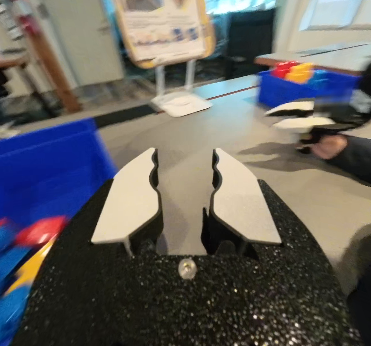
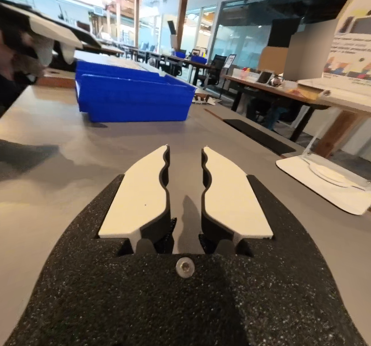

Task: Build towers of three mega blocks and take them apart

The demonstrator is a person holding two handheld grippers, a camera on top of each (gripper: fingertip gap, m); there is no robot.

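My left gripper point(image 1: 184, 151) is open and empty above the grey table, beside a blue bin point(image 1: 50, 167) at its left that holds red, yellow and blue mega blocks point(image 1: 40, 234). My right gripper point(image 2: 185, 148) is open and empty, low over the table. It also shows in the left wrist view point(image 1: 281, 117) at the right, held by a hand, in front of a second blue bin point(image 1: 301, 89) with red and yellow blocks point(image 1: 291, 71). In the right wrist view the left gripper point(image 2: 54, 55) hangs at the upper left, near the blue bin point(image 2: 132, 99).
A poster stand's white base point(image 1: 180, 105) rests at the table's far edge; it also shows in the right wrist view point(image 2: 325, 179). A black strip point(image 2: 259, 135) runs along that edge. Desks and chairs stand beyond. The left wrist view is motion-blurred.
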